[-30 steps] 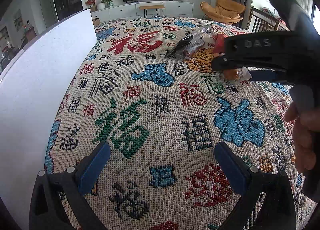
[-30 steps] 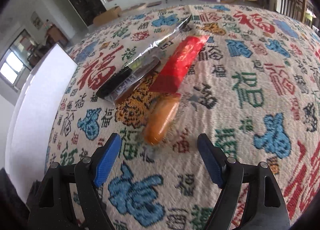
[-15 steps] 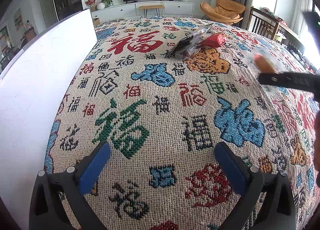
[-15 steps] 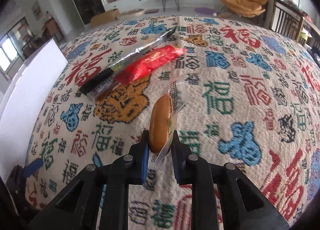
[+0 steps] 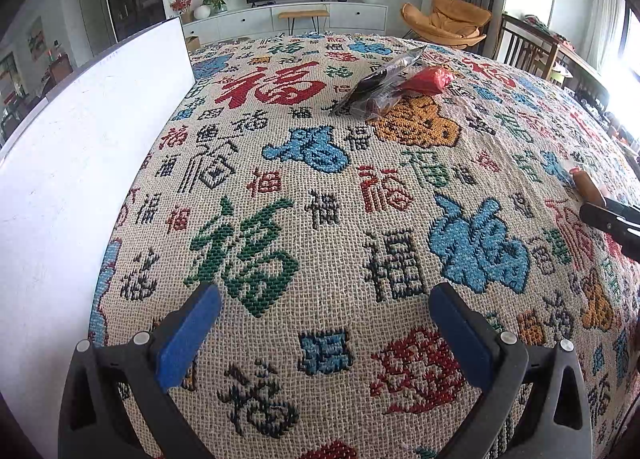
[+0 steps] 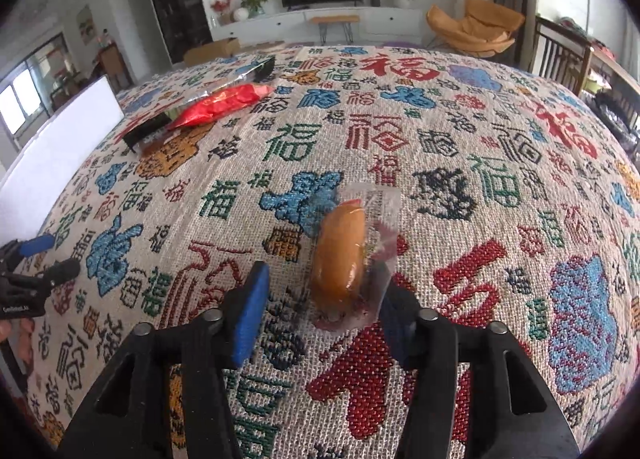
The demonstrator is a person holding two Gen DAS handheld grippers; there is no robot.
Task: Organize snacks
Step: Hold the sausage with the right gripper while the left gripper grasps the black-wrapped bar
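Observation:
An orange sausage in a clear wrapper (image 6: 340,255) lies on the patterned cloth (image 6: 480,163) between the parted fingers of my right gripper (image 6: 320,311), which is open and no longer clamps it. The sausage also shows at the right edge of the left wrist view (image 5: 587,186). A red snack packet (image 6: 220,105) and a black-and-silver packet (image 6: 160,125) lie together at the far left; in the left wrist view they are the red packet (image 5: 428,79) and the dark packet (image 5: 376,93). My left gripper (image 5: 320,331) is open and empty over the cloth.
A white board (image 5: 72,163) stands along the cloth's left side, also in the right wrist view (image 6: 52,147). Chairs (image 6: 568,55) stand past the table's far right. The left gripper shows at the left edge of the right wrist view (image 6: 28,267).
My right gripper closed on the sausage, carried it right and nearer, away from the other packets, and has now opened with the sausage on the cloth. The left gripper has not moved.

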